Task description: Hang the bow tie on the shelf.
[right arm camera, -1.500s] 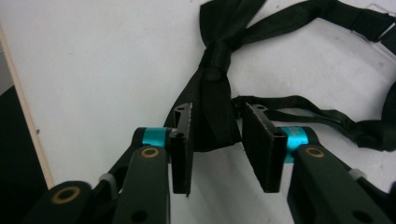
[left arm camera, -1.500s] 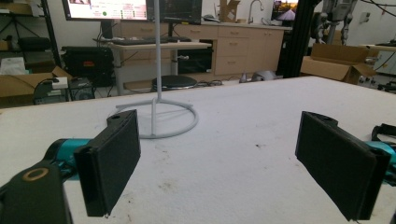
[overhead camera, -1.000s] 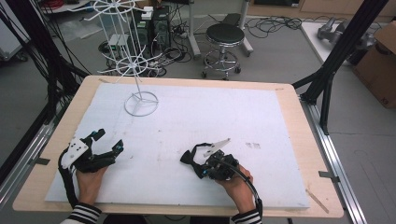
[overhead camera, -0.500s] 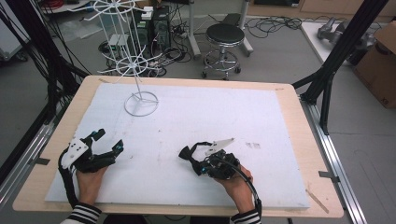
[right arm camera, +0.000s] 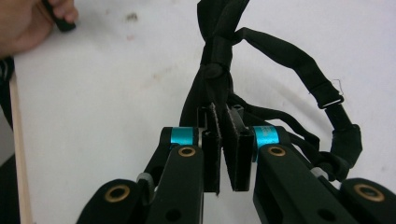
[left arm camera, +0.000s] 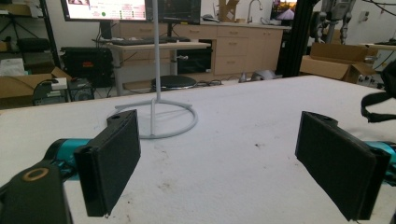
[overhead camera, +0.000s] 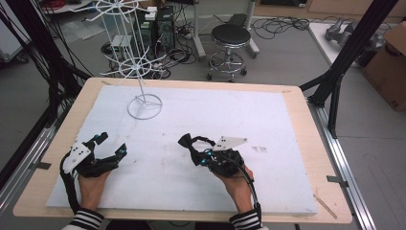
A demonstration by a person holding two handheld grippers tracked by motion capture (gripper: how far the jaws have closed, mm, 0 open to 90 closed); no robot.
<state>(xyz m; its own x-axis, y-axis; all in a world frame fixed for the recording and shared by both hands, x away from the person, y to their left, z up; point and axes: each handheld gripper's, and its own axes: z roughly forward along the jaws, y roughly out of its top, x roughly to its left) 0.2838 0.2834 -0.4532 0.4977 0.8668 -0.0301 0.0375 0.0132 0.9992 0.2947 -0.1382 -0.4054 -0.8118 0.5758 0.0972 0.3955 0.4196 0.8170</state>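
Black strap [overhead camera: 191, 143] of webbing, bunched into loops and fitted with a small metal ring, lies on the white table mat [overhead camera: 287, 124] just at 11 o'clock of the right gripper [overhead camera: 194, 152], near the middle of the table's near half. Right gripper view: the strap [right arm camera: 219, 51] rises from between the two black jaws, which stand nearly together and pinch a fold of it; further loops [right arm camera: 327, 126] curl away at 3 o'clock, and the metal ring sits on the band there. The person's right hand [overhead camera: 234, 179] grasps this gripper from the near edge, its grey three-cornered plate tilted toward 2 o'clock.

Left gripper [overhead camera: 111, 146], high view: set at 9 o'clock of the right one, well apart, over the mat's near left corner, carried by the left hand [overhead camera: 91, 184]. Left gripper view: its jaws are spread wide with bare mat [left arm camera: 233, 154] between them, nothing touching either pad.

White wire stand [overhead camera: 143, 103]: ring base on the mat at 12 o'clock of the left gripper, far side of the table; thin upright post with spoked tiers above. In the left gripper view the base [left arm camera: 159, 119] lies ahead, between the jaws.

Wooden table [overhead camera: 306, 96] edge borders the mat; a round stool [overhead camera: 231, 36] stands on the floor beyond.
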